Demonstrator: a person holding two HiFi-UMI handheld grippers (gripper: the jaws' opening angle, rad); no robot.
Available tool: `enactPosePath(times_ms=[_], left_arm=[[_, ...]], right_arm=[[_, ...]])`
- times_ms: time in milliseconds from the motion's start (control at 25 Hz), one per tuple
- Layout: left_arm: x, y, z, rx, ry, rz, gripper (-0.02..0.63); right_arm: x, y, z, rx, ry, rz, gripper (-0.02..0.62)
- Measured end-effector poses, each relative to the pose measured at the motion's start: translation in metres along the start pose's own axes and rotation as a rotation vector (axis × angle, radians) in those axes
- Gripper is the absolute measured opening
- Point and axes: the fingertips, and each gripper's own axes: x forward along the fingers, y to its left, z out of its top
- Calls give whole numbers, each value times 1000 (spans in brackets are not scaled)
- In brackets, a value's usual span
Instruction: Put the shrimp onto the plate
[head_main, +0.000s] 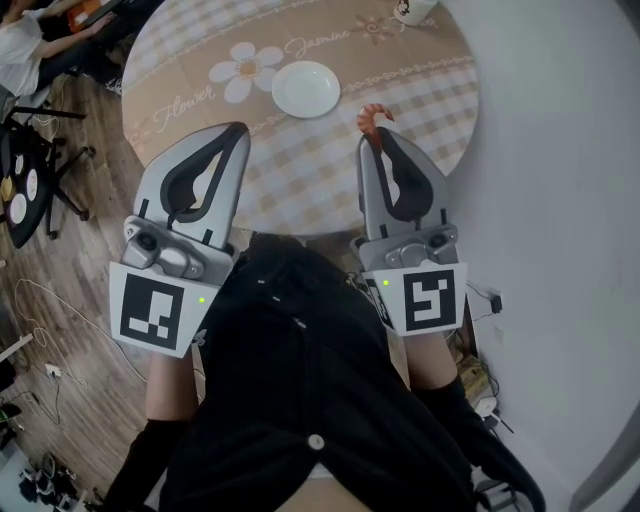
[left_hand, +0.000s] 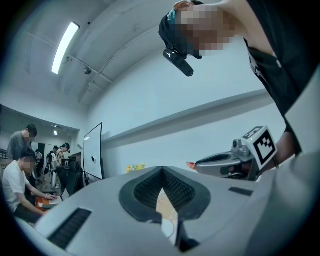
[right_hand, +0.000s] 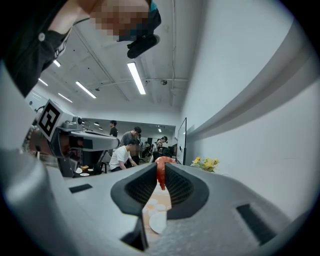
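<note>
Right gripper (head_main: 374, 138): its two jaws are closed on the shrimp (head_main: 374, 118). The right gripper view shows the red shrimp (right_hand: 160, 173) pinched at the very tip, sticking up a bit above the jaws.
Left gripper (head_main: 240, 130): its jaws are closed tip to tip. The left gripper view shows nothing in them.
Shrimp: small, red and curled. It is held over the table, to the right of the plate, and it is not touching the plate.
Plate (head_main: 306, 88): white and round, with nothing on it. It sits on the table past both grippers, about between the two tips.
Table (head_main: 300, 185): round, with a tan checked cloth. A big white flower (head_main: 245, 68) is printed on the cloth just left of the plate.
Cup (head_main: 415, 10): white, at the far edge of the table, well apart from the plate.
Person: dressed in black, holding one gripper in each hand, side by side.
</note>
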Motion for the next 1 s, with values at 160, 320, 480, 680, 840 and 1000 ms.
enactPosePath(times_ms=[160, 320, 480, 680, 840, 1000], left_arm=[[4, 5, 1, 2, -10, -20, 2], [9, 14, 0, 0, -19, -35, 2], [14, 25, -2, -5, -17, -45, 2], [18, 35, -6, -14, -13, -53, 2], [22, 43, -12, -25, -5, -55, 2], [25, 48, -17, -33, -4, -53, 2]], right_arm=[[7, 0, 3, -6, -3, -15, 37], [16, 0, 4, -13, 1, -29, 37], [27, 0, 3, -16, 11, -37, 37], [37, -1, 0, -17, 29, -49, 37], [45, -1, -2, -22, 42, -49, 37], [53, -2, -6, -25, 53, -41, 37]])
